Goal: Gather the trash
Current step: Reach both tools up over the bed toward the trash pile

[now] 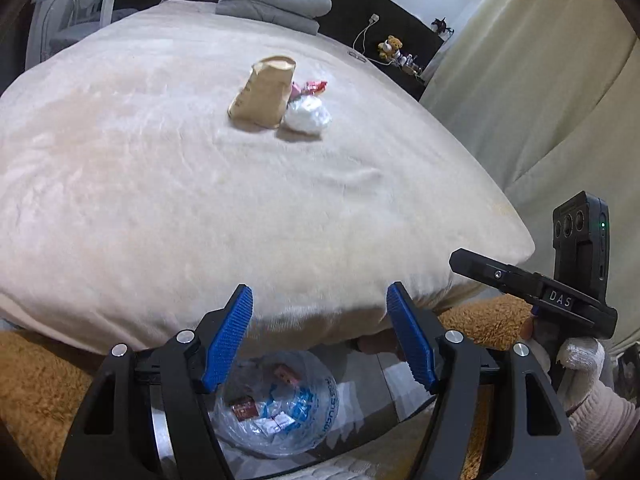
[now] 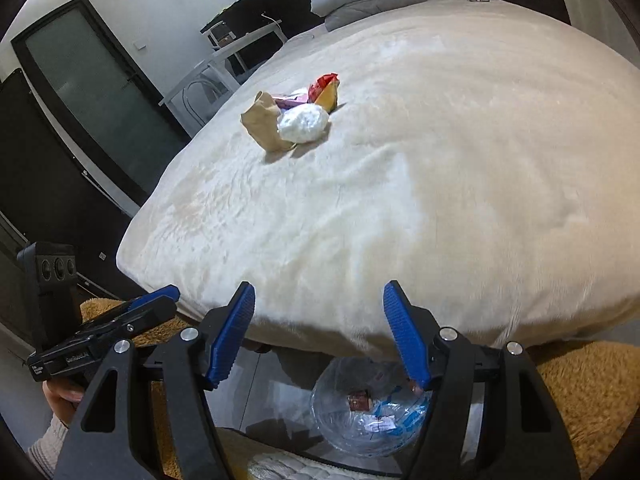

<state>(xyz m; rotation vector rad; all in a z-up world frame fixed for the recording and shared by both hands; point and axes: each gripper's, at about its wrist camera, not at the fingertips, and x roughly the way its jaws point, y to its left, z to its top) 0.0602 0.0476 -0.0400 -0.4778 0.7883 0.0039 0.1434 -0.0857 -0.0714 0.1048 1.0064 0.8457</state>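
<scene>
A small heap of trash lies mid-bed: a brown paper bag (image 1: 262, 94) (image 2: 262, 124), a white crumpled plastic ball (image 1: 307, 117) (image 2: 303, 123) and red, pink and orange snack wrappers (image 1: 314, 87) (image 2: 325, 90). A bin lined with a clear plastic bag (image 1: 276, 404) (image 2: 372, 408) stands on the floor at the bed's foot, holding a few wrappers. My left gripper (image 1: 320, 300) and right gripper (image 2: 319, 298) are both open and empty, held above the bin, well short of the heap. The right gripper also shows in the left wrist view (image 1: 532, 284).
The bed (image 1: 160, 200) (image 2: 440, 180) has a cream plush cover. A folded grey blanket (image 1: 276, 0) lies at its head. A brown fluffy rug (image 1: 36, 380) is on the floor. Curtains (image 1: 540, 80) hang at the right; a white side table (image 2: 216, 68) and a dark door (image 2: 92, 88) are at the left.
</scene>
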